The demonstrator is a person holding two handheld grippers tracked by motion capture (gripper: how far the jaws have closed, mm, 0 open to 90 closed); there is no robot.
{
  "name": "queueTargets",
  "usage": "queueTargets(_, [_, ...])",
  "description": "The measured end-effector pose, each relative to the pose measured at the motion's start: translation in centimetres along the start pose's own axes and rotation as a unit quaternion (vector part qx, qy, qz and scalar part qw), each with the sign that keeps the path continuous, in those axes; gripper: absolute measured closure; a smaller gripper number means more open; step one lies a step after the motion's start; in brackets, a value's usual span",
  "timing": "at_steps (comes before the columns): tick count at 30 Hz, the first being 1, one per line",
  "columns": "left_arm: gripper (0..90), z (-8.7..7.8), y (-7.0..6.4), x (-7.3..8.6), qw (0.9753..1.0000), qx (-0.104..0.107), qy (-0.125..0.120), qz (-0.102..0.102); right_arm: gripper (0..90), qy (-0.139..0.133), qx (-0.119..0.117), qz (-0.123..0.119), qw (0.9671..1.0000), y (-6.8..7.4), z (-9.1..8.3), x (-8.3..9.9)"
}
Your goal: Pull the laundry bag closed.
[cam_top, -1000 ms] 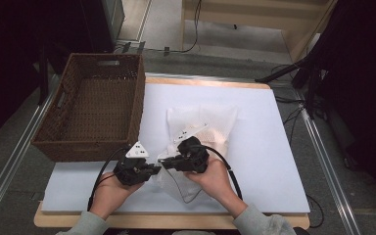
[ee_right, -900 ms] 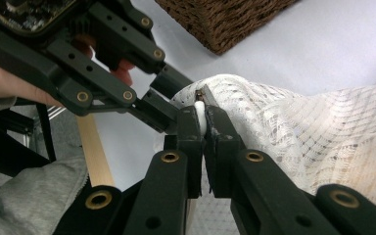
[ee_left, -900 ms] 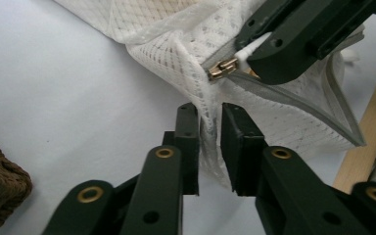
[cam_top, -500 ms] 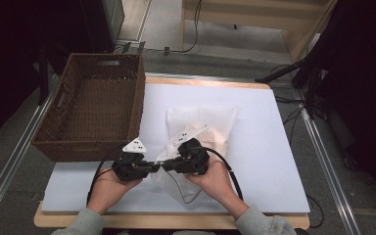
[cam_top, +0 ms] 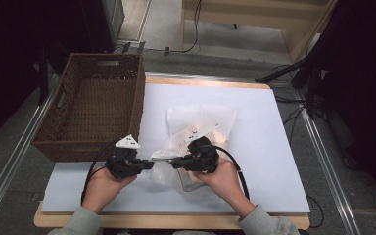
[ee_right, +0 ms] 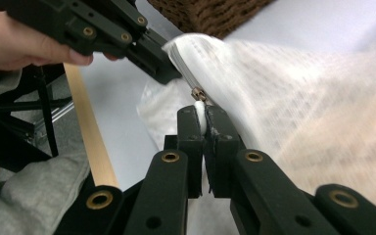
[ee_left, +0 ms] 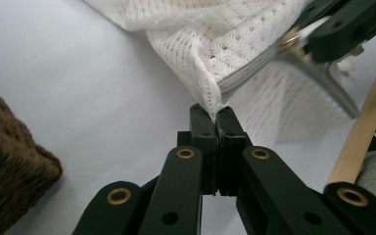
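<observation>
A white mesh zipper bag lies on the white table top, its near edge lifted between the two grippers. My left gripper is shut on the bag's corner at the end of the zipper. My right gripper is shut on the white zipper pull, just below the brass slider. In the right gripper view the left gripper grips the bag corner close above my jaws. The zipper line runs from the held corner toward the right gripper.
A brown wicker basket stands at the table's left side, close to the left hand. The wooden table edge runs near the person's grey sleeves. Open white surface lies right of the bag.
The two grippers have drawn slightly apart, stretching the bag's zipper edge between them. The left hand has shifted a little to the left.
</observation>
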State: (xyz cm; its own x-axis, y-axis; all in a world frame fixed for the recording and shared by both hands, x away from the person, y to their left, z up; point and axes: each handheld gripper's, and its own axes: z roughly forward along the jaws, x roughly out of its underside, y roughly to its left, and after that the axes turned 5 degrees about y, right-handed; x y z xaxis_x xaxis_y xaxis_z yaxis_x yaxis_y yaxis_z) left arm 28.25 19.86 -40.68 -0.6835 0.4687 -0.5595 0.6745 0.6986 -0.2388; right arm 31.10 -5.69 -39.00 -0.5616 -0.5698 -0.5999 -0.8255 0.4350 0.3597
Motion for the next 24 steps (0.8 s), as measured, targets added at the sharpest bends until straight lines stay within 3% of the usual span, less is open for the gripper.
queueTargets(11, [89.7,0.1,0.1,0.1,0.9999,0.007,0.003,-0.014,87.5,-0.002,-0.004,0.016,0.9999,-0.8,-2.3,1.4])
queueTargets(18, [89.6,0.1,0.3,0.3,0.9998,0.001,0.011,-0.017,87.5,-0.007,-0.002,0.017,0.9998,-0.8,-3.6,2.0])
queueTargets(20, [89.6,0.0,0.3,0.3,0.9998,0.002,0.009,-0.019,87.5,-0.011,-0.002,0.027,0.9996,-0.7,-4.4,2.2])
queueTargets(24, [89.6,0.0,0.2,0.4,0.9998,-0.004,0.012,-0.016,87.5,-0.020,0.007,0.022,0.9995,-0.2,-5.9,2.6])
